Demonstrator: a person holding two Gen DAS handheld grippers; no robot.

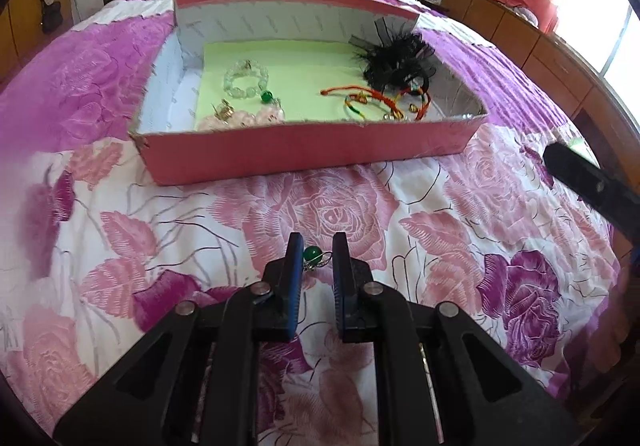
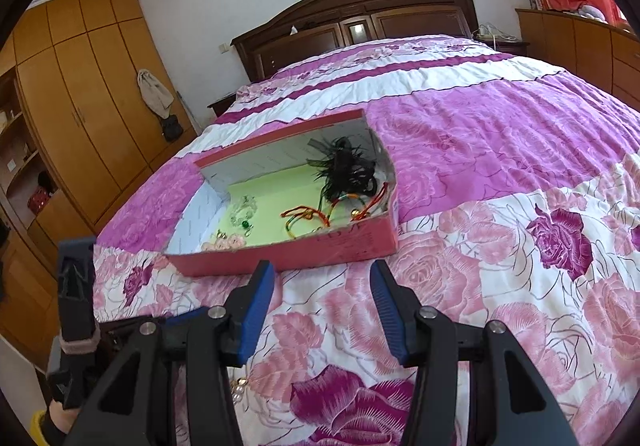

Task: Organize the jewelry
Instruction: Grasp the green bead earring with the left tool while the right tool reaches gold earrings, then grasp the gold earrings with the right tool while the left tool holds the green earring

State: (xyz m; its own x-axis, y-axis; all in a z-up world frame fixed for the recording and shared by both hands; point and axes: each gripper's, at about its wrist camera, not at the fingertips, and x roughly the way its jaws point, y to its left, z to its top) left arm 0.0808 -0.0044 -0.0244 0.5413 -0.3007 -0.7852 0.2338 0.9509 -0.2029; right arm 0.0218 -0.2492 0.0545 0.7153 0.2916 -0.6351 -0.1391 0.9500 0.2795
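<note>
A green bead earring (image 1: 312,254) with a silver fitting sits between the blue pads of my left gripper (image 1: 318,248), which is shut on it just above the flowered bedspread (image 1: 440,214). Beyond it lies an open pink box (image 1: 304,150) with a green liner. Inside the box are a clear bead bracelet (image 1: 245,80), another green bead earring (image 1: 265,97), a pink bead bracelet (image 1: 244,118), red and multicoloured cord bracelets (image 1: 376,100) and a black feather hairpiece (image 1: 398,60). My right gripper (image 2: 322,278) hangs open over the bedspread in front of the pink box (image 2: 320,250), with nothing between its pads.
The bed fills both views, with a dark wooden headboard (image 2: 360,18) behind. Wooden wardrobes (image 2: 80,94) stand on the left and a low cabinet (image 1: 520,30) on the right. A finger of the right gripper (image 1: 580,178) shows at the right edge. Small beads (image 2: 240,386) lie under my right gripper's linkage.
</note>
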